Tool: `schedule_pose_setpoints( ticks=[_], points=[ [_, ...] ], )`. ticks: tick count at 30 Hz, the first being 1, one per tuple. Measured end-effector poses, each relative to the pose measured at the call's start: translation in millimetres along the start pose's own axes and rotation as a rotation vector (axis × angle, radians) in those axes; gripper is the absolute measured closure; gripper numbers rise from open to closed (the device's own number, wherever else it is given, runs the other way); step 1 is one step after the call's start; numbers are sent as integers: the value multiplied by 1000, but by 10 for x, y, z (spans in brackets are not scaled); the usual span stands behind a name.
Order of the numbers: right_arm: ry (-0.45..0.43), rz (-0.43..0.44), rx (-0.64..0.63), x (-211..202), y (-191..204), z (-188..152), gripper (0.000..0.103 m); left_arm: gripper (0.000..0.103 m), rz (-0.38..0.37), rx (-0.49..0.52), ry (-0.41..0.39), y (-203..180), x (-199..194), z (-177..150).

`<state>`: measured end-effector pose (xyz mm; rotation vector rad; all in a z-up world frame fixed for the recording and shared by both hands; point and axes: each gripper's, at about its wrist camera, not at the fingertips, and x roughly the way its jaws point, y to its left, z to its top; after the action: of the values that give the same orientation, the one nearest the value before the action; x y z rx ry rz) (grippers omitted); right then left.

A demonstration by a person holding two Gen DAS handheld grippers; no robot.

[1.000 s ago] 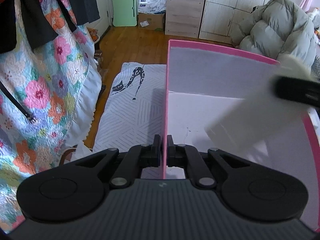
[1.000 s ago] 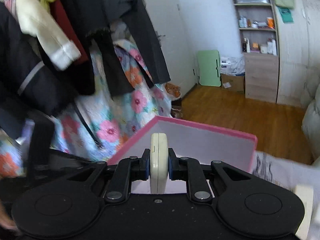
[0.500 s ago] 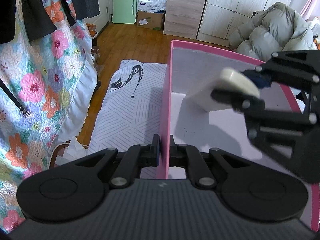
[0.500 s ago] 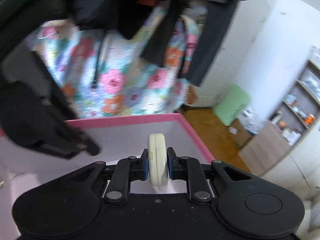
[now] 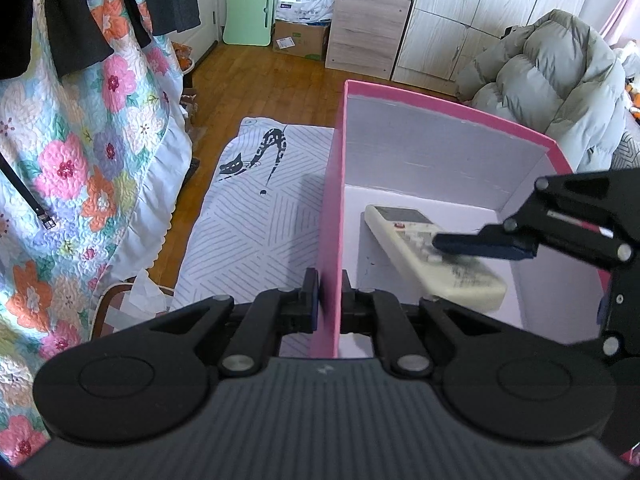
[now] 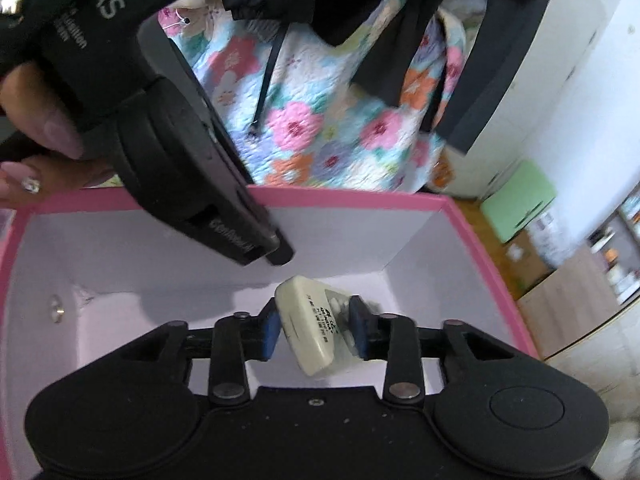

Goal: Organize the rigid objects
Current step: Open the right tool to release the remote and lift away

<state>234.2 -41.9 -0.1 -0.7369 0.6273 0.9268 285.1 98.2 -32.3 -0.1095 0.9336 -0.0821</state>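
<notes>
My left gripper [image 5: 329, 300] is shut on the left wall of the pink box [image 5: 332, 208], which is white inside. It also shows at the top left of the right wrist view, with its fingertip [image 6: 280, 254] on the box's pink rim [image 6: 360, 196]. A cream remote control [image 5: 404, 236] lies tilted and blurred low inside the box. My right gripper [image 6: 314, 330] hangs over the box interior with its jaws opening. The remote [image 6: 308, 320] sits loose and slanted between the blue pads, which no longer press on it. One right finger [image 5: 480, 246] reaches over the remote.
A floral quilt [image 5: 80, 160] and dark clothes [image 5: 60, 12] hang at the left. A striped mat with a cat print [image 5: 256, 208] lies on the wooden floor beside the box. A grey puffer coat [image 5: 560, 92] sits behind it. A hand [image 6: 36, 120] holds the left gripper.
The right gripper rolled and came down into the box. Its jaws spread, and the remote went from clamped on edge to loose and tilted. The left gripper kept its grip on the wall.
</notes>
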Motion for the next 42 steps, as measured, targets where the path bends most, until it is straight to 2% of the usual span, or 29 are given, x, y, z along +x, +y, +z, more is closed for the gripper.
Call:
schedule_pose_setpoints(
  ticks=[1,2,3,4,8,10,12,15,18,20,22,25,29,32,35,37,39,42],
  points=[
    [1,18,23,-21,-20,-22,59,96,-2,-1,0,2,1,-1],
    [2,32,50,-35,-42,-40,53,96,-3,-1,0,4,1,-2],
    [15,50,84,-41,-72,-56,42,96,-5,-3,0,5,2,-2],
    [37,65,130,-30,-115,-67,38,96,-5,-4,0,5,3,-3],
    [49,125,328,-81,-271,-134,38,96,-8,2,1,18,1,-6],
    [66,119,396,-70,-309,-150,37,96,-8,3,1,25,-2,-7],
    [122,114,451,-4,-337,-177,37,96,-10,1,1,25,-3,-6],
    [259,113,636,205,-454,-251,36,96,-14,-4,1,32,0,-9],
    [301,185,766,365,-506,-334,37,96,-16,-8,1,37,0,-12],
    [319,236,873,460,-566,-379,41,96,-17,-9,1,40,-2,-13],
    [329,209,933,524,-617,-404,47,96,-19,-10,1,38,-2,-15],
    [351,135,949,623,-613,-417,47,96,-18,-11,1,49,4,-7],
    [323,179,946,656,-487,-377,54,96,-20,-14,1,49,3,-8],
    [289,213,947,645,-441,-337,68,96,-18,-14,1,46,-3,-10],
    [275,236,968,571,-451,-381,67,96,-18,-12,1,42,-7,-8],
    [228,210,911,316,-455,-392,67,96,-11,1,0,29,-8,-9],
    [144,182,858,-24,-438,-388,67,96,-8,9,-2,18,-11,-14],
    [17,67,791,-674,-359,-505,62,96,2,23,-4,-1,-11,-9]
  ],
)
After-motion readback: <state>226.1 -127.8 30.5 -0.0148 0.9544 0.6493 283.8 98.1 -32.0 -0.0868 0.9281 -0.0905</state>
